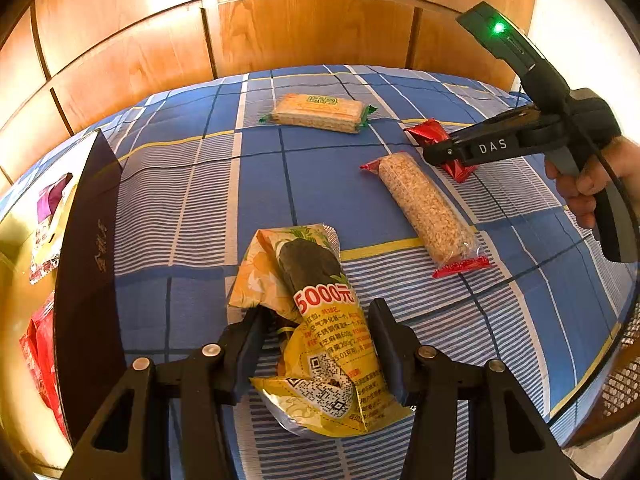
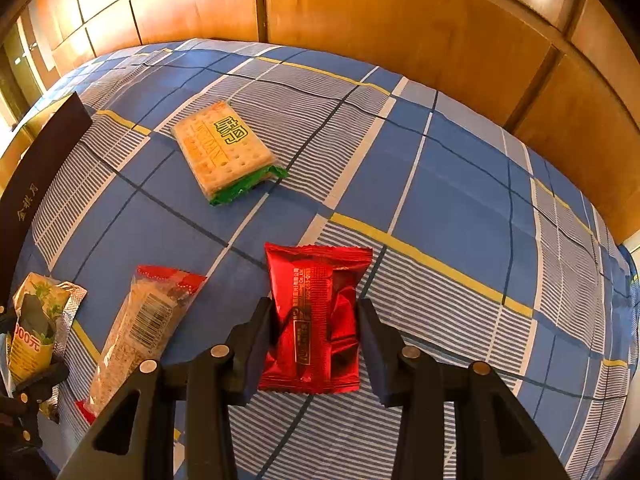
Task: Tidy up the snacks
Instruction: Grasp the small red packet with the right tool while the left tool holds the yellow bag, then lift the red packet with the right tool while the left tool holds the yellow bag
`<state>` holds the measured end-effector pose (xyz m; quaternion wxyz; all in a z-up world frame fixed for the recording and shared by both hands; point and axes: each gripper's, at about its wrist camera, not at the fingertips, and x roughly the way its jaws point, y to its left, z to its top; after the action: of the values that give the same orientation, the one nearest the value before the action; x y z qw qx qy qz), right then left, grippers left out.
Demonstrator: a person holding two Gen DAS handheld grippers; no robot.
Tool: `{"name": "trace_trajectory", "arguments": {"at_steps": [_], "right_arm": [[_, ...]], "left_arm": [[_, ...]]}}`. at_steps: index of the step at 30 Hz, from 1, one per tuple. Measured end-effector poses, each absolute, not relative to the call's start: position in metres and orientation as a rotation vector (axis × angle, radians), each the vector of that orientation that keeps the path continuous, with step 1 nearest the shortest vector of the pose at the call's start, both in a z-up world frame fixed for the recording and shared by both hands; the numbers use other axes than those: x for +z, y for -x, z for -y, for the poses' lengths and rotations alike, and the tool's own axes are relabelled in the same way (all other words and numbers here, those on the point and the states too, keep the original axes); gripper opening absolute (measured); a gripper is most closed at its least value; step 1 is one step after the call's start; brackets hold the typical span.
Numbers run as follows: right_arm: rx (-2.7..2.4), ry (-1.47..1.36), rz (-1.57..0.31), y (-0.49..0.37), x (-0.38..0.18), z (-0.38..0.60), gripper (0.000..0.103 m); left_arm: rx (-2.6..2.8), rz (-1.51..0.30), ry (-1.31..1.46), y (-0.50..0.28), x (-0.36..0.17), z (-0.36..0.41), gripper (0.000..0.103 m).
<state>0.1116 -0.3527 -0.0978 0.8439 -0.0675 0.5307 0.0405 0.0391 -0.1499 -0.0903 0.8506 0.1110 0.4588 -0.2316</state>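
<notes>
My left gripper [image 1: 318,334] is shut on a yellow snack packet [image 1: 316,320] with a dark bar showing inside it, over the blue checked cloth. My right gripper [image 2: 316,332] is shut on a red foil packet [image 2: 316,312]; it also shows in the left wrist view [image 1: 440,150] with the red packet [image 1: 430,132] in its jaws. A long sesame bar in a clear wrapper with red ends [image 1: 424,208] lies between them. A cracker pack with green ends [image 1: 320,113] lies further back.
A dark box lid [image 1: 90,264] stands on edge at the left, with a golden box [image 1: 16,312] holding red and purple snack packets behind it. Wooden panels [image 1: 304,28] rise behind the table. A wicker chair [image 1: 624,384] is at the right edge.
</notes>
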Motion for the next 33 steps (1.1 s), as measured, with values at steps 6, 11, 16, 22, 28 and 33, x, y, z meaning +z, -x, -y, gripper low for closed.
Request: {"name": "trace_trajectory", "arguments": {"at_steps": [6,11,16,22,28,33], "right_arm": [[0.090,0.129,-1.118,-0.112,-0.098,0.354,0.043],[0.092,0.151,-1.105,-0.110,-0.098,0.353,0.042],[0.090,0.168,-1.095,-0.107,-0.098,0.350,0.042],[0.083,0.191,-1.086,-0.104,-0.098,0.346,0.042],[0.083,0.191,-1.086,-0.103,-0.098,0.345,0.042],[0.083,0.189,-1.087,-0.103,-0.097,0.344,0.042]], "left_arm": [[-0.486,-0.965,-0.235,-0.039,-0.090,0.150,0.052],[-0.482,-0.967,-0.233,-0.039,-0.090,0.150,0.052],[-0.479,-0.972,-0.225,-0.040,-0.089,0.149,0.051],[-0.480,-0.973,-0.243,-0.040,-0.088,0.152,0.044],[-0.500,-0.991,-0.228,-0.042,-0.085,0.152,0.039],[-0.535,-0.990,-0.197,-0.039,-0.076,0.152,0.038]]}}
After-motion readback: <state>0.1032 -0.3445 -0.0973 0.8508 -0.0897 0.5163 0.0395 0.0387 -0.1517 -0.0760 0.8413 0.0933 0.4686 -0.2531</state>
